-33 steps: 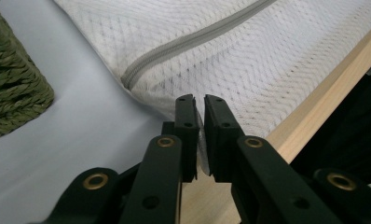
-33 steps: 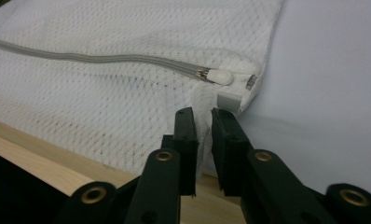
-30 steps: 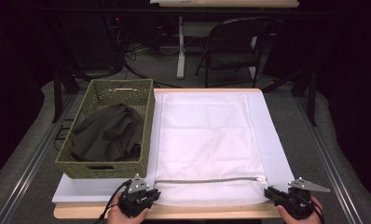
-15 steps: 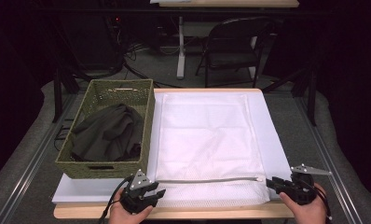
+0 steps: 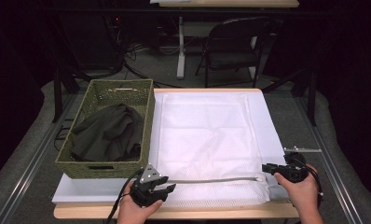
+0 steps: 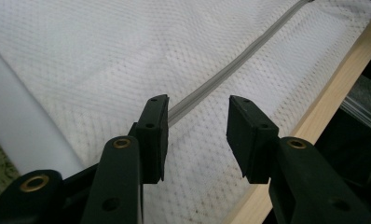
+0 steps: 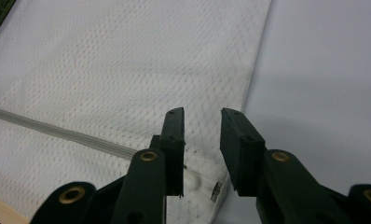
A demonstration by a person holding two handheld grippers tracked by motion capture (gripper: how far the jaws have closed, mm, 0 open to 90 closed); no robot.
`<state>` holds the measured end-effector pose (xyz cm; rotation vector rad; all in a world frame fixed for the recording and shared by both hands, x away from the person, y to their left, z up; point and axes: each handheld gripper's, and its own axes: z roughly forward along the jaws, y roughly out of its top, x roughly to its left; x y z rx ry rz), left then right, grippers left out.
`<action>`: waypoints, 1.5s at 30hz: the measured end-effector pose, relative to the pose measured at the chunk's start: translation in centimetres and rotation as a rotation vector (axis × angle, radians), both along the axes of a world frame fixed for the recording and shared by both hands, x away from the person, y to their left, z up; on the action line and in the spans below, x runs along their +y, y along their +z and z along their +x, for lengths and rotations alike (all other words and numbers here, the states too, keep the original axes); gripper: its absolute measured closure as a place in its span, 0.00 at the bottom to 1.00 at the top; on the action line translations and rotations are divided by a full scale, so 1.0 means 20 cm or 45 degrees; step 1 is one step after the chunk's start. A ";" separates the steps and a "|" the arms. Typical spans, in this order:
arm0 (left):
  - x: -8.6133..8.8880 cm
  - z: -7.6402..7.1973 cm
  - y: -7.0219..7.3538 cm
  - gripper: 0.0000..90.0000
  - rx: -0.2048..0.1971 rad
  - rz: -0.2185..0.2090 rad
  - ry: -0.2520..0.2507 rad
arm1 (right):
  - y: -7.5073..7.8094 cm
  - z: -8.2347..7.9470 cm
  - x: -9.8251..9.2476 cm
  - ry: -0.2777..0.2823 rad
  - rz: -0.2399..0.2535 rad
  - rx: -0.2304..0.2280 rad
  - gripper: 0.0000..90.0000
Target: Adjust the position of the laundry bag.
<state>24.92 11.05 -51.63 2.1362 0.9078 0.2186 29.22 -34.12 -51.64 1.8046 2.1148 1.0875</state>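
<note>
**A:** Fingers [image 6: 158, 135] on the left gripper [image 5: 152, 187] stand spread with nothing between them; the jaws have just been opening, and in the left gripper view they hang over the near left end of the grey zipper [image 6: 230, 70]. A second ago that gripper sat low at the corner of the white mesh laundry bag [image 5: 207, 140]; now it is lifted a little off it.

**B:** And the right gripper [image 5: 272, 168]?

**A:** Its 2 fingers [image 7: 174, 140] are apart as well, gripping nothing. Those jaws opened and have just been closing part of the way again. The right hand [image 5: 302, 191] has shifted outward and up from the bag's right corner, so the zipper pull [image 7: 193, 179] lies just below the fingers, free.

**B:** Where is the bag itself?

**A:** Flat on the white sheet [image 5: 272, 135] that covers the tabletop [image 5: 174, 213], zipper running along its near edge, unmoved across the frames. Just beside it on the left is the green woven basket [image 5: 104, 168] with the dark garment [image 5: 109, 133] heaped inside.

**B:** So what does the release mean?

**A:** I judge that both corners have been let go and the bag is laid out. The zipper looks closed along its whole length, so the next grasp probably has to be the pull, with the left side pinning the fabric.
</note>
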 end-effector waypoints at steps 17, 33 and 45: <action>-0.34 0.07 -0.03 0.64 0.055 0.007 -0.139 | -0.13 -0.03 -0.06 0.008 0.083 0.093 0.81; -0.60 0.12 -0.09 0.70 0.092 0.026 -0.271 | -0.14 -0.05 -0.01 0.075 0.166 0.150 0.89; -0.66 0.14 -0.11 0.70 0.103 0.047 -0.274 | -0.13 -0.06 -0.01 0.043 0.098 0.131 0.85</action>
